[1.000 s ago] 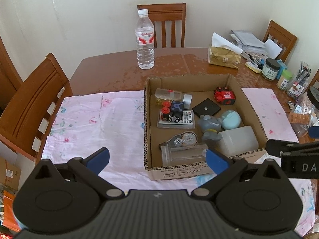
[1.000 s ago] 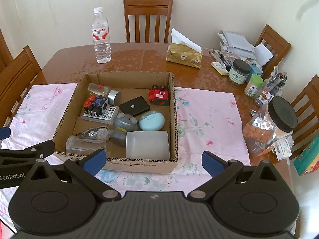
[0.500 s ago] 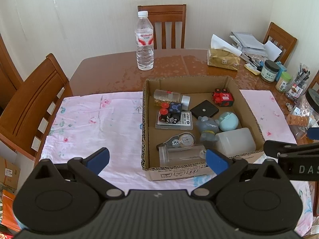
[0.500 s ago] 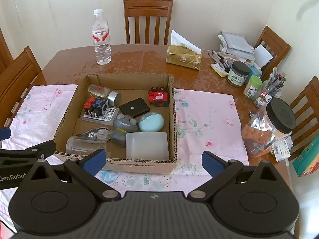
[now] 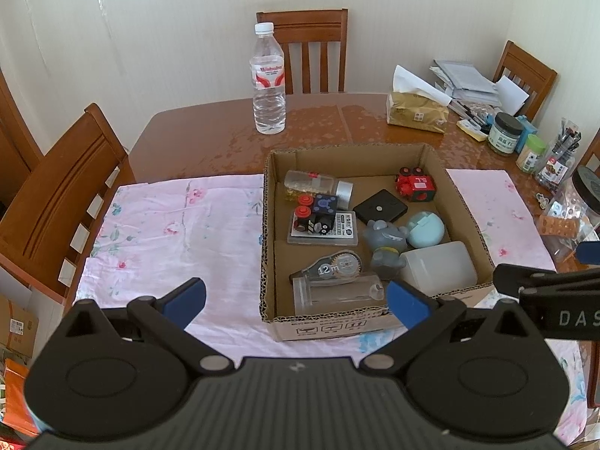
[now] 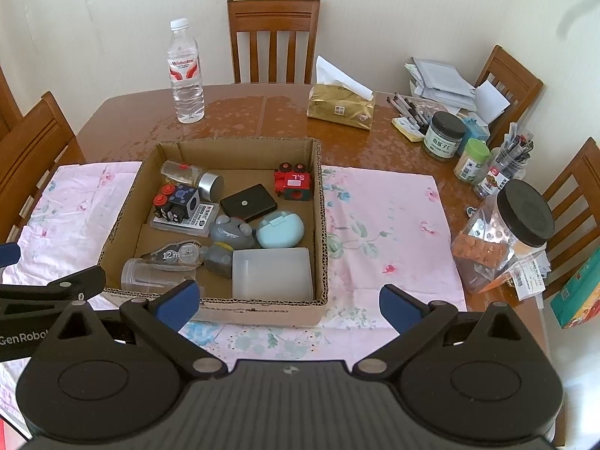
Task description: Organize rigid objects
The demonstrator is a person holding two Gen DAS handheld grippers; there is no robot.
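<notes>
Ahead of your left gripper point(image 5: 296, 298), jaws spread and empty like your right gripper point(image 6: 287, 302), the clear tube point(image 5: 337, 294) lies crosswise left-to-right inside the cardboard box's point(image 5: 268, 225) near wall, nearer your left.

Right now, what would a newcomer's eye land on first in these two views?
The open cardboard box in the middle of the table, on the pink floral cloth, crammed with small items: a red toy block, a mint round case, a frosted plastic box. Behind it a water bottle stands upright. Both the left gripper and the right gripper hover short of the box, jaws wide, holding nothing.
</notes>
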